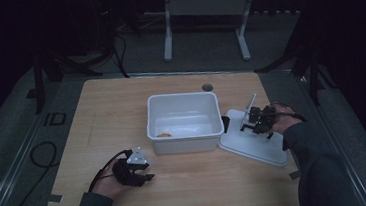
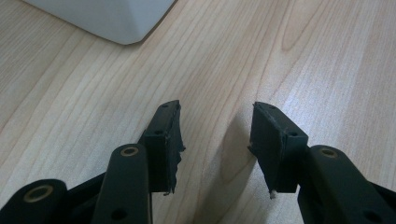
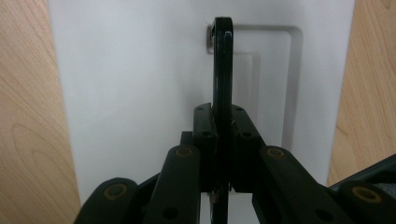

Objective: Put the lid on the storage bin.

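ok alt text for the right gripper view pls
The right gripper has its fingers shut on the thin black handle of a white lid. The lid lies flat on a light wooden table.

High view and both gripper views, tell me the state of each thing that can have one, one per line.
White plastic bin: upright, open, lid off, a small brownish thing on its floor.
White flat lid: lying on the table right of the bin, its black handle standing up.
Right hand-held gripper: shut on the black handle.
Left hand-held gripper: open, nothing between its jaws, over bare wooden table.
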{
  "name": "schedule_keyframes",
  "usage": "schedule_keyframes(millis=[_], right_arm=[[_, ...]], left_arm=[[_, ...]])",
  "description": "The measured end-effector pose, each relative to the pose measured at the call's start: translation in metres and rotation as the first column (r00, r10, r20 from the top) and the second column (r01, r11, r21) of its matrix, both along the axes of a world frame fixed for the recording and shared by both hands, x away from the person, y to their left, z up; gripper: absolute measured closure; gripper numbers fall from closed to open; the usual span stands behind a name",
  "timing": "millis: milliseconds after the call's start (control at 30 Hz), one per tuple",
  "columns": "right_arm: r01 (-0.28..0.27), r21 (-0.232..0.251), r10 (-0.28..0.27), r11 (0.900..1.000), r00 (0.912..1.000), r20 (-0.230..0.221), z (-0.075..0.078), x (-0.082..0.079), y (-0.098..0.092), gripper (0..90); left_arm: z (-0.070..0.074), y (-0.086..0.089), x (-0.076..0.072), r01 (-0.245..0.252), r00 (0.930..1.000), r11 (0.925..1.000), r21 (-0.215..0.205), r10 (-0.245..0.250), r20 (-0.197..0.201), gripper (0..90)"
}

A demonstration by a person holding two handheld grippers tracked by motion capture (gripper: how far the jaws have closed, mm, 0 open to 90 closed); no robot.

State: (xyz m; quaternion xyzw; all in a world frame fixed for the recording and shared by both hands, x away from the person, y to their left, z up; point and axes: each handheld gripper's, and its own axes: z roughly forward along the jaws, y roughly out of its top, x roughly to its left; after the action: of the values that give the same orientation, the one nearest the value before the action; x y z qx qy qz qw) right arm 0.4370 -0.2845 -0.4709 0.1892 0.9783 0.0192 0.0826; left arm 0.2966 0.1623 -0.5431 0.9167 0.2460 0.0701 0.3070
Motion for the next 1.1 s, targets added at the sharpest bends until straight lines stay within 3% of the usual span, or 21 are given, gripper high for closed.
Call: schedule_keyframes(millis=[367,1100], right_arm=[[-0.005,0.0,0.005,1.0,1.0,0.006,0.004,-0.002,-0.004,84.1],[-0.012,-0.005,0.012,1.0,0.999,0.042,0.034,-0.003,-0.012,84.1]], left_arm=[[0.0,0.0,0.0,0.001,1.0,1.0,0.0,-0.001,0.002,53.3],[0.0,0.0,0.0,0.001,1.0,1.0,-0.002,-0.001,0.0,53.3]])
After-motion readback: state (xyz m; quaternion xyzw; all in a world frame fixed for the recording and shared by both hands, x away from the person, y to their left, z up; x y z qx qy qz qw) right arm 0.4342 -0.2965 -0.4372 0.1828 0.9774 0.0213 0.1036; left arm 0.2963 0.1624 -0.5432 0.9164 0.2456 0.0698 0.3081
